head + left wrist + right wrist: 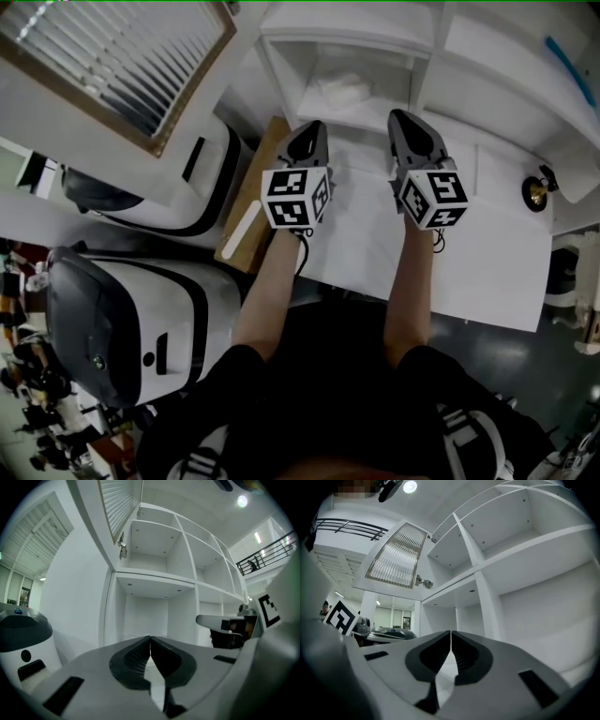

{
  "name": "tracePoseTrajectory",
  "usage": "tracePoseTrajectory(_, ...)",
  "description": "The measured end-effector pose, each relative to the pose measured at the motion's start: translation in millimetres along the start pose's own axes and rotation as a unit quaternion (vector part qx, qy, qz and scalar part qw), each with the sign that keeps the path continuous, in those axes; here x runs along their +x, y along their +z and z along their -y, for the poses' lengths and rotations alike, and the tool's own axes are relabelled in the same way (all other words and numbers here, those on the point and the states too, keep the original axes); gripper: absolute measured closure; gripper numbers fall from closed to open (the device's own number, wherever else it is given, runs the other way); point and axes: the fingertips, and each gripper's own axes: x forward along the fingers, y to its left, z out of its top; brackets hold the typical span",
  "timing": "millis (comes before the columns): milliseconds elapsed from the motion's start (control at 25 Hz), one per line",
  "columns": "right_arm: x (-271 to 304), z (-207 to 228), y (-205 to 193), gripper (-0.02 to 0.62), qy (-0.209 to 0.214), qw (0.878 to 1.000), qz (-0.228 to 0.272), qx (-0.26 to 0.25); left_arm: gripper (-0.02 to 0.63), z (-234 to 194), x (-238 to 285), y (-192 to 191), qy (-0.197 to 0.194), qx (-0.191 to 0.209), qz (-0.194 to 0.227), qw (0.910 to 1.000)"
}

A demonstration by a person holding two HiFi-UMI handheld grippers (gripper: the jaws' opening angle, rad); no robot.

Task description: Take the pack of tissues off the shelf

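Observation:
In the head view a pale, soft-looking pack of tissues [342, 91] lies in a white shelf compartment [281, 70] just beyond the grippers. My left gripper [312, 127] hovers over the white tabletop [487, 272], pointing at that compartment, a short way in front of the pack. My right gripper [401, 114] is beside it, aimed at the divider to the right. Both are shut, tips touching, with nothing between them, as the left gripper [150, 638] and right gripper [450, 632] show in their own views. The pack does not show in either gripper view.
Two white-and-black machines [122, 319] [155, 192] stand at the left, with a wooden board [251, 202] beside the table. An open louvred cabinet door [122, 56] hangs above left. A small brass object [536, 192] sits at the table's right edge. Shelf cubbies [150, 541] rise ahead.

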Motion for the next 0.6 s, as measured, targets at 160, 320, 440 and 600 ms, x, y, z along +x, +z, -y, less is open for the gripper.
tracePoseTrajectory(160,1,2,3,0.569,0.017,1.000,0.002,-0.010,0.594,2,11,-1,0.001,0.022,-0.010,0.9997)
tracePoseTrajectory(320,4,-8,5,0.569,0.067,0.998,-0.002,-0.021,0.594,1,17,-9,0.006,0.028,-0.017,0.9994)
tracePoseTrajectory(440,11,-10,6,0.568,0.085,0.996,-0.006,-0.023,0.594,0,23,-11,0.007,0.034,-0.025,0.9991)
tracePoseTrajectory(600,24,-5,3,0.569,0.087,0.996,-0.024,-0.004,0.584,-1,34,-13,0.003,0.037,-0.029,0.9989)
